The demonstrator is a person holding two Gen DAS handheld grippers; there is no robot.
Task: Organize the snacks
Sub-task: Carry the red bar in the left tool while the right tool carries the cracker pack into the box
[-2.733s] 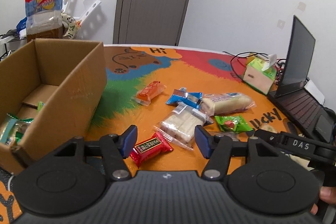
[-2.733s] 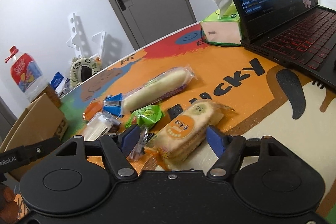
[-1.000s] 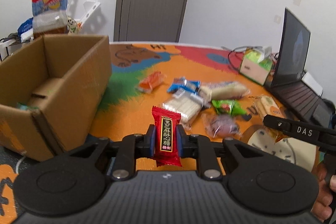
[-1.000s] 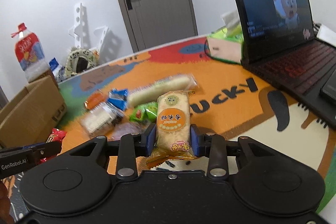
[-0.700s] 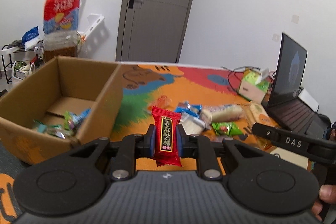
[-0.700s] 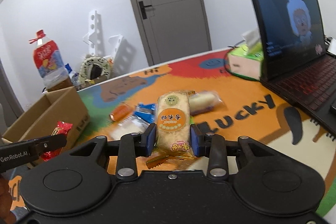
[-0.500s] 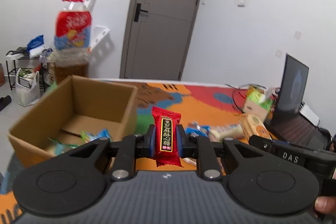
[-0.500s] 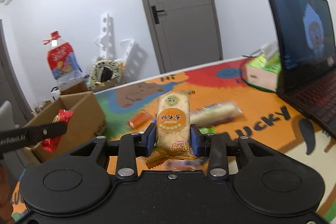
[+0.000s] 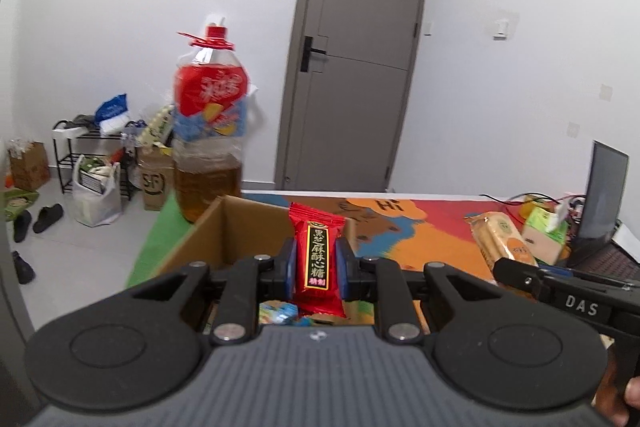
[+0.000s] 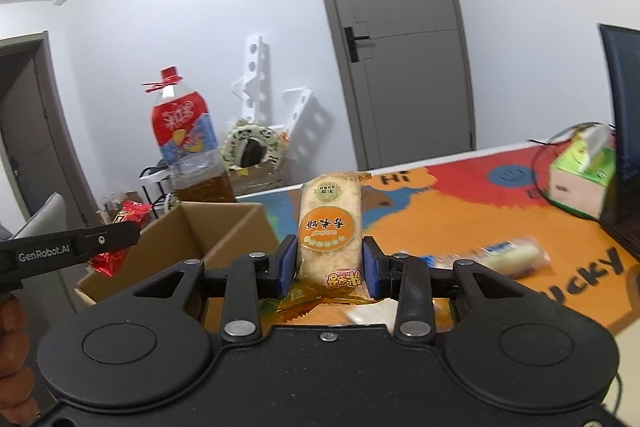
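- You work in a white room with a grey door (image 9: 352,75), at a table with a bright orange mat (image 10: 472,227).
- A cardboard box (image 9: 208,239) sits on the mat, and it is your landmark.
- Your left gripper (image 9: 316,269) squeezes a red candy pack (image 9: 318,259) upright, right above the box.
- Your right gripper (image 10: 329,265) squeezes a rice cracker pack (image 10: 330,227) upright, just to the right of the box.
- A big bottle (image 9: 208,139) stands behind the box.
- A few small snacks (image 9: 280,311) lie inside the box.
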